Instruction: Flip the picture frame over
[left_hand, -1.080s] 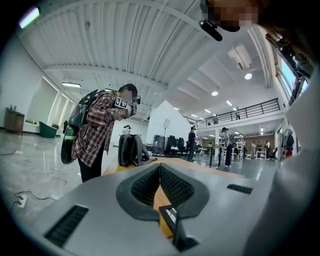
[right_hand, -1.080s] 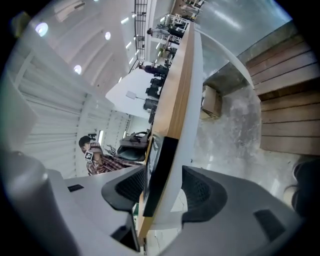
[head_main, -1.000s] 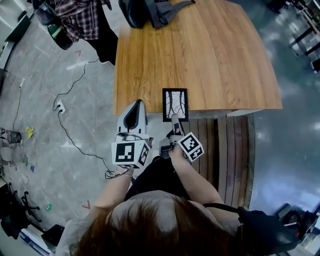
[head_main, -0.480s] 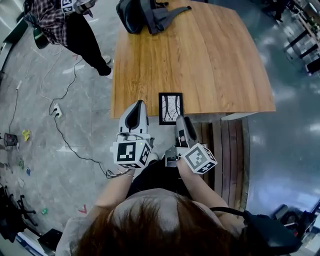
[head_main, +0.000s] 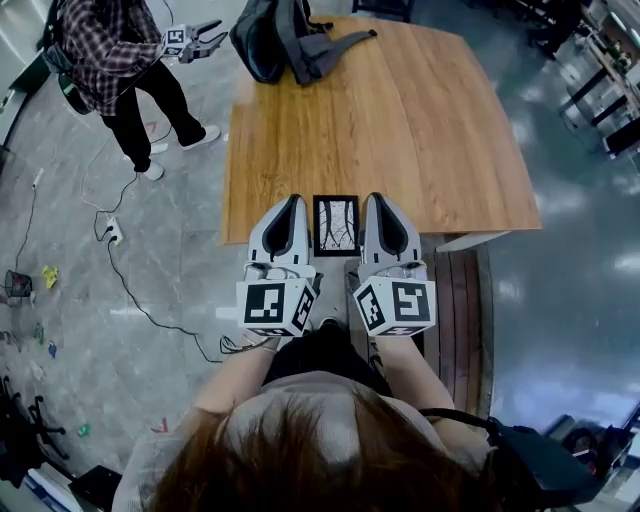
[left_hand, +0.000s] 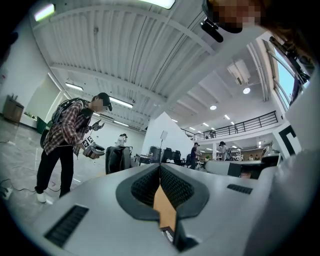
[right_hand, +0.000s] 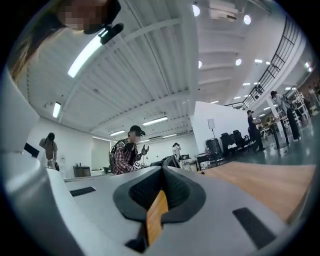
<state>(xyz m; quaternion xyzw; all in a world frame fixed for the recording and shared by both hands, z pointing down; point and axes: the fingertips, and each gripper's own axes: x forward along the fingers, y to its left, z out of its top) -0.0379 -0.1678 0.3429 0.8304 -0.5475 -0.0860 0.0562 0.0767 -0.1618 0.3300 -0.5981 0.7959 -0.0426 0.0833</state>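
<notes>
The picture frame (head_main: 335, 223) has a black border and lies picture side up, showing a white sheet with dark branching lines. It rests at the near edge of the wooden table (head_main: 400, 120), its near end poking slightly over that edge. My left gripper (head_main: 290, 201) hovers just left of it, and my right gripper (head_main: 375, 198) just right of it. Both point away from me, side by side, with the frame between them and neither touching it. Both are shut with nothing held. In the left gripper view the jaws (left_hand: 160, 166) meet at the tip, as do the right jaws (right_hand: 161, 170).
A black backpack (head_main: 280, 38) lies at the table's far end. A person in a plaid shirt (head_main: 110, 55) stands at the far left holding grippers. A slatted wooden bench (head_main: 455, 300) sits at the near right. A cable and power strip (head_main: 112, 232) lie on the floor.
My right gripper rose from below the frame's near end, rolled upright and came level with the left one. The left gripper lifted a little. The person in plaid stepped further into view.
</notes>
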